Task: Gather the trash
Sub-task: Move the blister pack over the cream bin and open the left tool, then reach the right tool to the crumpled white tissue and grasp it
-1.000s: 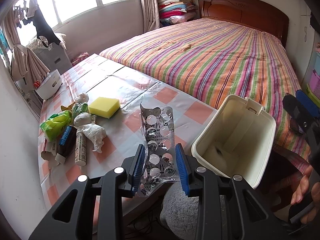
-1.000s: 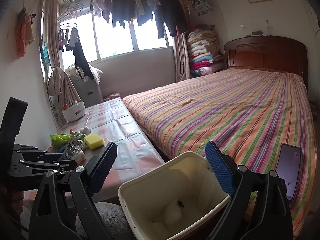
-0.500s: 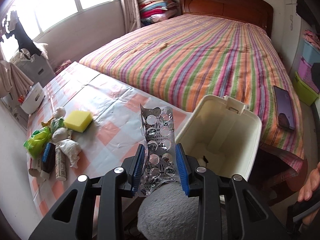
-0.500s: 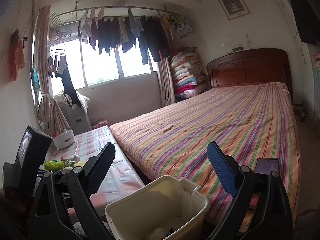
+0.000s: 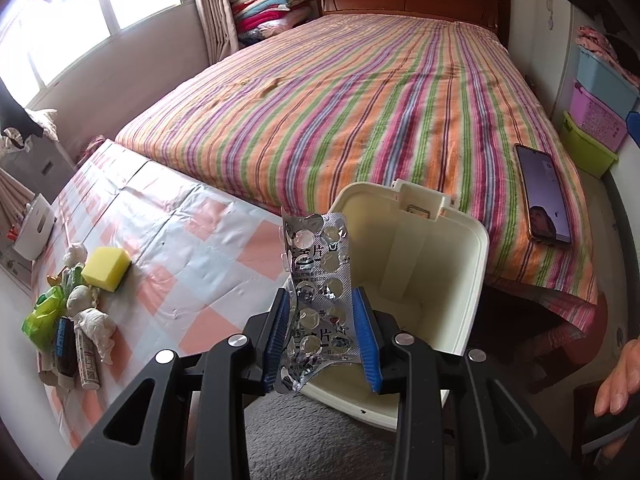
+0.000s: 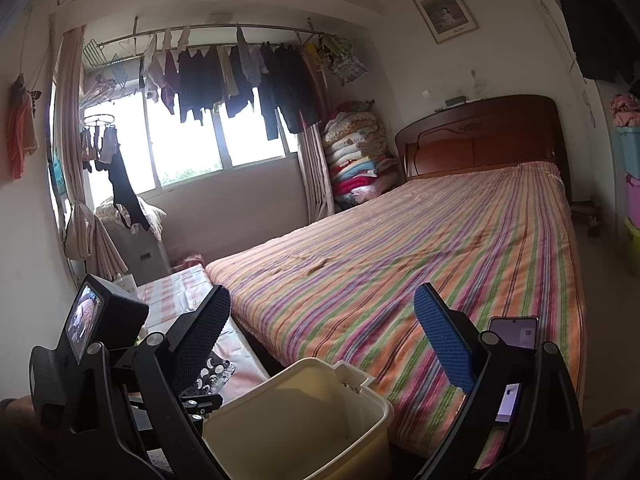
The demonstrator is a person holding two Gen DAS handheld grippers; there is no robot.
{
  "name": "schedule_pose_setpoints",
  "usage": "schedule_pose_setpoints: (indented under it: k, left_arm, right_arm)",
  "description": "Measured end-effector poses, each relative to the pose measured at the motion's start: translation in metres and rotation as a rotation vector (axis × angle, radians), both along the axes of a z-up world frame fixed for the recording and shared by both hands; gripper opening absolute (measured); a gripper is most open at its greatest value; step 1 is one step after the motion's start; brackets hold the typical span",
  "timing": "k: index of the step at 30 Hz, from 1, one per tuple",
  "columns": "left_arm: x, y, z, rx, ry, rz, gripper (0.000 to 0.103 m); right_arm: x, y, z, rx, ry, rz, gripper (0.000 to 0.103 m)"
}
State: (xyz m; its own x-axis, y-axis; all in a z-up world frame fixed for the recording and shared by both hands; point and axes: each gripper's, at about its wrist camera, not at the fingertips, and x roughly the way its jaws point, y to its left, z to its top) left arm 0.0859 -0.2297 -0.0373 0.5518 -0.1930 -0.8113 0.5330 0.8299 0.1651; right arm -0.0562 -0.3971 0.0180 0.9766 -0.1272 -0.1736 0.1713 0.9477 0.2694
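A bedroom scene, shown from two cameras mounted on hand-held grippers. The left gripper (image 5: 322,338) has its blue-padded jaws clamped on a crumpled, empty silver foil pill blister sheet (image 5: 318,300), which stands upright between them. The sheet hangs over the near rim of an open cream plastic waste bin (image 5: 452,280), just beyond the right-hand edge of the bench (image 5: 192,240), a table with a pink-and-white checked cover.

The right gripper (image 6: 320,340) holds nothing. Its jaws stand wide apart above the same bin, facing a bed with a striped cover (image 5: 380,100). A dark smartphone (image 5: 544,196) lies on the bed's near corner.

By the bench's far left edge wait a yellow sponge block (image 5: 107,269), a green plastic wrapper (image 5: 42,318), crumpled white tissue wads (image 5: 94,320) and small tubes (image 5: 76,350).

The step in hand appears to be dropping the sheet into the bin. The next move calls for carrying it a little further over the opening, then parting the jaws.
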Motion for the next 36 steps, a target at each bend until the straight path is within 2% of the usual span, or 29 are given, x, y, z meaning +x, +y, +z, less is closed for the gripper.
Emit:
schedule_pose_setpoints:
  k: [6, 7, 10, 14, 26, 36]
  left_arm:
    - [-0.002, -0.011, -0.001, 0.017, -0.010, -0.022, 0.034]
    - [-0.003, -0.013, -0.002, 0.023, -0.006, -0.030, 0.040]
    - [-0.007, -0.016, -0.003, 0.028, -0.020, -0.045, 0.066]
    - [-0.010, -0.017, 0.000, 0.043, -0.049, -0.043, 0.076]
    - [-0.005, 0.021, 0.011, -0.018, -0.051, 0.051, 0.077]
    - [-0.008, 0.077, 0.008, -0.008, -0.073, 0.172, 0.077]
  right_arm:
    - [0.000, 0.000, -0.001, 0.005, 0.001, -0.001, 0.091]
    - [0.000, 0.000, -0.001, 0.005, 0.003, 0.000, 0.091]
    - [0.000, 0.002, -0.001, 0.004, 0.002, 0.002, 0.091]
    - [0.001, 0.002, -0.001, 0.004, 0.003, 0.003, 0.091]
    - [0.009, 0.018, 0.001, -0.003, 0.009, 0.049, 0.092]
    - [0.037, 0.060, 0.001, -0.016, 0.040, 0.186, 0.092]
